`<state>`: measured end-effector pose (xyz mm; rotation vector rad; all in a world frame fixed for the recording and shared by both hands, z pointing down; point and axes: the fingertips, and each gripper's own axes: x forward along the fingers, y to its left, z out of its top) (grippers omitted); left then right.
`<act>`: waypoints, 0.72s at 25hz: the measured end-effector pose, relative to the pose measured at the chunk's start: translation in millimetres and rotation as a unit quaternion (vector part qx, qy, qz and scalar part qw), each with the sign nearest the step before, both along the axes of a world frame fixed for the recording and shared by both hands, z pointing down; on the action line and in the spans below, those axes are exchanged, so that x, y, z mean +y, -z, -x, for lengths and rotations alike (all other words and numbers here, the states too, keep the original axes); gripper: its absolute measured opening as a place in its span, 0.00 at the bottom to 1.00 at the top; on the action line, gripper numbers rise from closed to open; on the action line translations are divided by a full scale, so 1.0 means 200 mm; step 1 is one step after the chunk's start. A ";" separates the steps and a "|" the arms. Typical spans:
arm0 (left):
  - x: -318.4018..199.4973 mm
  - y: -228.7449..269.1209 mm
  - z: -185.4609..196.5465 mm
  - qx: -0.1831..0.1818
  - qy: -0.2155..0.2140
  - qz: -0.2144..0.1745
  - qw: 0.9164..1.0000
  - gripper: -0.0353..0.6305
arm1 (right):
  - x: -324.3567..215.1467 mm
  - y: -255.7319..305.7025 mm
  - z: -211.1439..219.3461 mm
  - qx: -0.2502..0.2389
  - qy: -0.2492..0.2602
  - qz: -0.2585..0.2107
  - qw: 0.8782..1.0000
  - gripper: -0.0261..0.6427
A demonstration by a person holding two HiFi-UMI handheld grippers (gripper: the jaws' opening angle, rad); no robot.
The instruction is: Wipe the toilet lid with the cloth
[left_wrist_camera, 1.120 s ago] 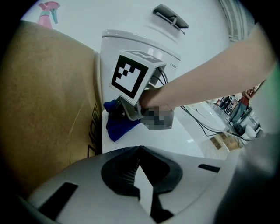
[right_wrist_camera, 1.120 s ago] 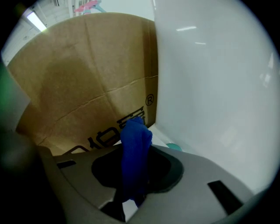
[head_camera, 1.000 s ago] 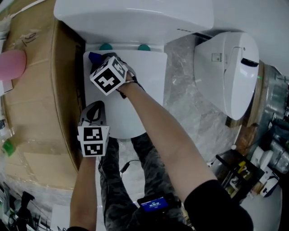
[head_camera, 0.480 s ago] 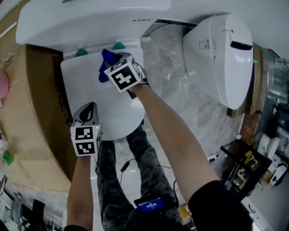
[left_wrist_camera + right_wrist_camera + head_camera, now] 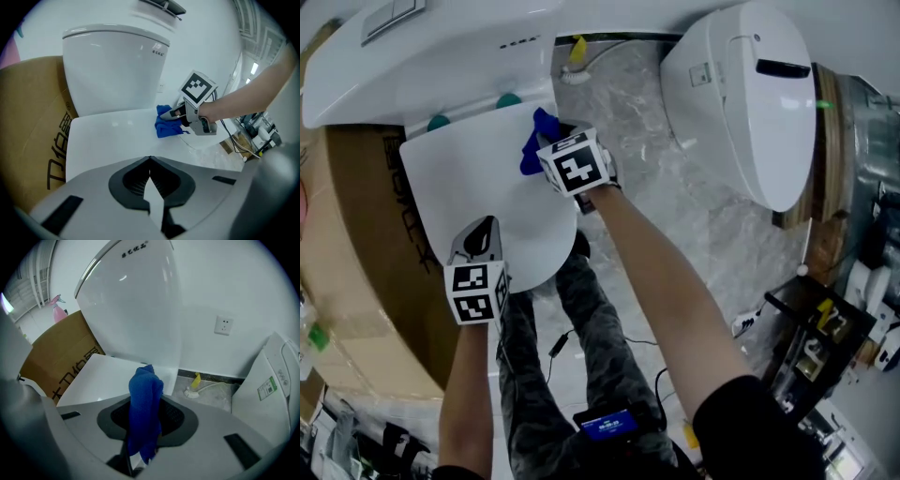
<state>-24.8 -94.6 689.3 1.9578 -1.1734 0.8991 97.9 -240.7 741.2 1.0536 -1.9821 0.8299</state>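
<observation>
Seen from the head view, looking steeply down, a person is standing over a white toilet with a gripper in each hand. The toilet lid (image 5: 469, 178) is lying shut and flat, its back edge meeting the white cistern (image 5: 431, 47) at the top of the view. The right gripper (image 5: 546, 142) is reaching to the lid's rear right corner, close to the cistern, and its jaws are clenching a blue cloth (image 5: 534, 148). In the right gripper view the cloth is bunching up between the jaws and sticking out beyond them; in the left gripper view it is pressing down on the lid's surface. The left gripper (image 5: 483, 227) is pointing down over the front left part of the lid, well apart from the cloth, with its jaws clenched together and nothing between them; whether its tip is touching the lid cannot be told. A brown cardboard box (image 5: 366, 272) is standing just beside the toilet on the left. A second white toilet (image 5: 741, 103) is standing to the right on the marble-patterned floor (image 5: 675, 206). A toilet brush (image 5: 193, 389) with a yellow handle is lying on the floor by the wall, below a wall socket (image 5: 224, 325). A pink spray bottle (image 5: 58, 312) is showing behind the box.
</observation>
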 end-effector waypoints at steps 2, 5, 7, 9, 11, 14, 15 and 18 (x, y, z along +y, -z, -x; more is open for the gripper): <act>0.01 0.00 -0.02 -0.002 -0.004 0.002 1.000 0.07 | 0.05 -0.01 -0.05 0.001 -0.007 0.006 1.000 0.21; 0.03 -0.01 -0.04 -0.004 -0.007 0.005 1.000 0.07 | 0.12 -0.03 -0.09 0.004 -0.015 0.018 1.000 0.21; 0.05 -0.02 -0.05 -0.006 -0.008 0.008 1.000 0.07 | 0.15 -0.03 -0.11 0.009 -0.018 0.019 1.000 0.20; 0.07 -0.02 -0.03 -0.007 -0.008 0.010 1.000 0.07 | 0.16 -0.03 -0.12 0.023 -0.014 0.010 1.000 0.19; 0.10 -0.03 -0.01 -0.006 -0.004 0.013 1.000 0.07 | 0.18 -0.03 -0.11 0.038 -0.010 0.004 0.999 0.18; 0.14 -0.03 0.03 -0.004 0.003 0.017 1.000 0.07 | 0.21 -0.03 -0.06 0.059 0.008 -0.003 0.998 0.17; 0.15 -0.03 0.06 -0.004 0.005 0.017 1.000 0.07 | 0.22 -0.03 -0.04 0.063 0.015 -0.004 0.998 0.17; 0.19 -0.03 0.15 -0.005 0.011 0.017 1.000 0.07 | 0.24 -0.02 0.07 0.056 0.029 -0.003 0.998 0.17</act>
